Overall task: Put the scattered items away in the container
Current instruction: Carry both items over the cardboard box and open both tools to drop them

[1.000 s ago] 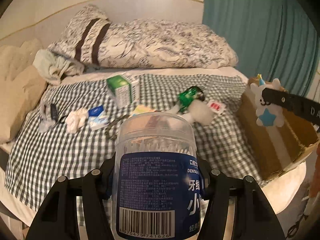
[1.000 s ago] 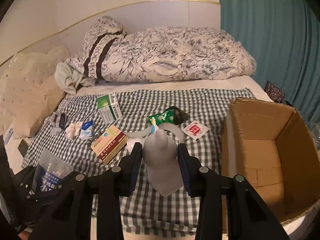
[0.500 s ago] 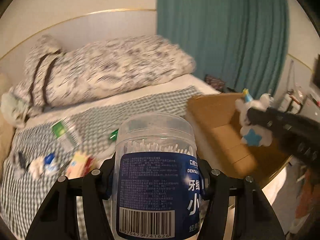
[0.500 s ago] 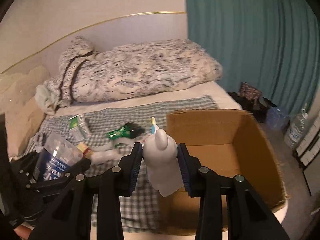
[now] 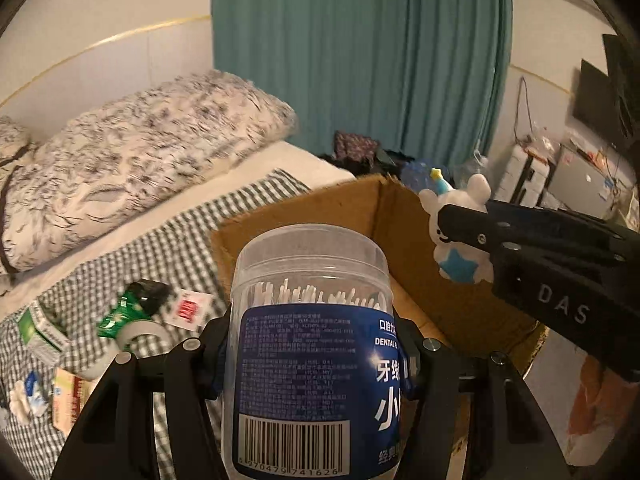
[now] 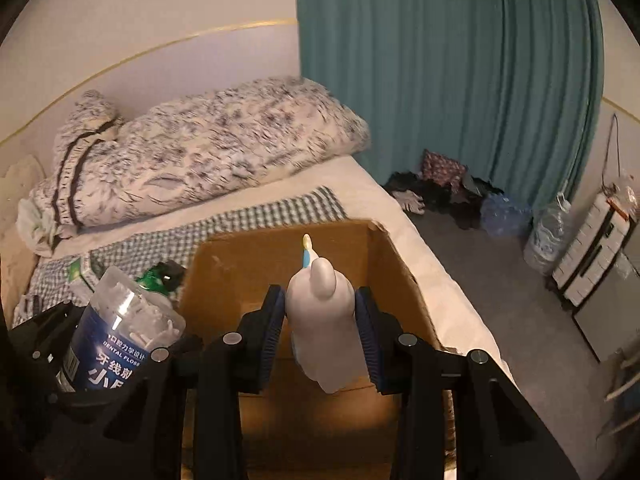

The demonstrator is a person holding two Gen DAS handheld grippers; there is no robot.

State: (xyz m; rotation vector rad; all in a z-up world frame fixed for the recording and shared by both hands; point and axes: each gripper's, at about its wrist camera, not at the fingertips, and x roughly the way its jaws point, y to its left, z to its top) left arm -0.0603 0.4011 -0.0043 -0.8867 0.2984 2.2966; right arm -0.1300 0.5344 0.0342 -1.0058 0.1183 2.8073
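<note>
My left gripper (image 5: 312, 344) is shut on a clear plastic jar of dental floss picks (image 5: 310, 360) with a blue label; the jar (image 6: 120, 332) also shows at the left of the right wrist view. My right gripper (image 6: 320, 328) is shut on a small white bunny figure (image 6: 320, 320) with a blue star (image 5: 456, 232), held over the open cardboard box (image 6: 256, 264). The box (image 5: 332, 208) stands on the right edge of the bed, just beyond the jar. Still on the checked cloth lie a green packet (image 5: 132, 308), a roll of white tape (image 5: 144, 336), a red-and-white sachet (image 5: 186, 308) and a green-and-white carton (image 5: 40, 332).
A patterned duvet (image 6: 208, 160) is bundled at the head of the bed. A teal curtain (image 6: 440, 80) hangs behind. Right of the bed, the floor holds dark clothes (image 6: 440, 196), a blue bag (image 6: 504, 212) and white appliances (image 6: 592, 256).
Both grippers have swung right across the bed with their loads. The box, at the right edge before, now lies right in front of both, and the scattered items have slid to the left.
</note>
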